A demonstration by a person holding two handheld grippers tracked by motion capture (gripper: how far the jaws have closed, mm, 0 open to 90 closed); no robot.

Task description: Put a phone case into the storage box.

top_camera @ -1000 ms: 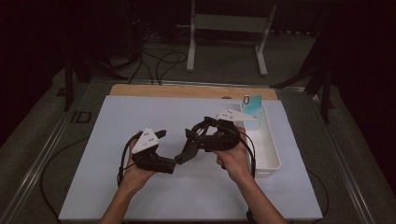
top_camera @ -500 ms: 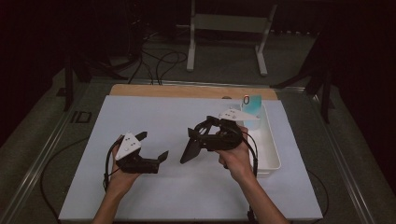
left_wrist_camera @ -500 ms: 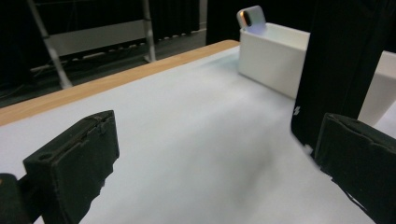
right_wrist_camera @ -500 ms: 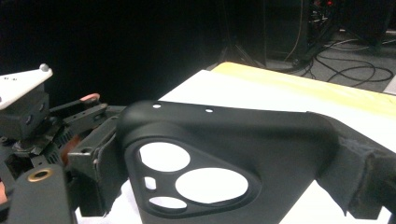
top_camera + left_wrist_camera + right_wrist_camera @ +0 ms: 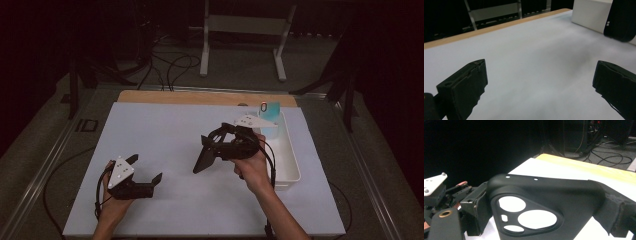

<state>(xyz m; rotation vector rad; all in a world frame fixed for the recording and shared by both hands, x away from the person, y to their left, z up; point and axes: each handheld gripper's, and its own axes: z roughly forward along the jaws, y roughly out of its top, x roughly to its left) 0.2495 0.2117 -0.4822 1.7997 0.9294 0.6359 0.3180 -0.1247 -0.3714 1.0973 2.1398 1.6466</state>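
high view: left gripper near the front-left of the white table mat, jaws spread wide, nothing between them, hovering low over the mat. left gripper view confirms the gap is bare mat. right gripper further in, mid-right, clamped tight on a black phone case, which hangs tilted above the mat, not touching it. right gripper view: phone case seen from inside, camera cutout holes facing the lens, jaws pinching both its edges. white bin just beside the right hand, teal item at its far end.
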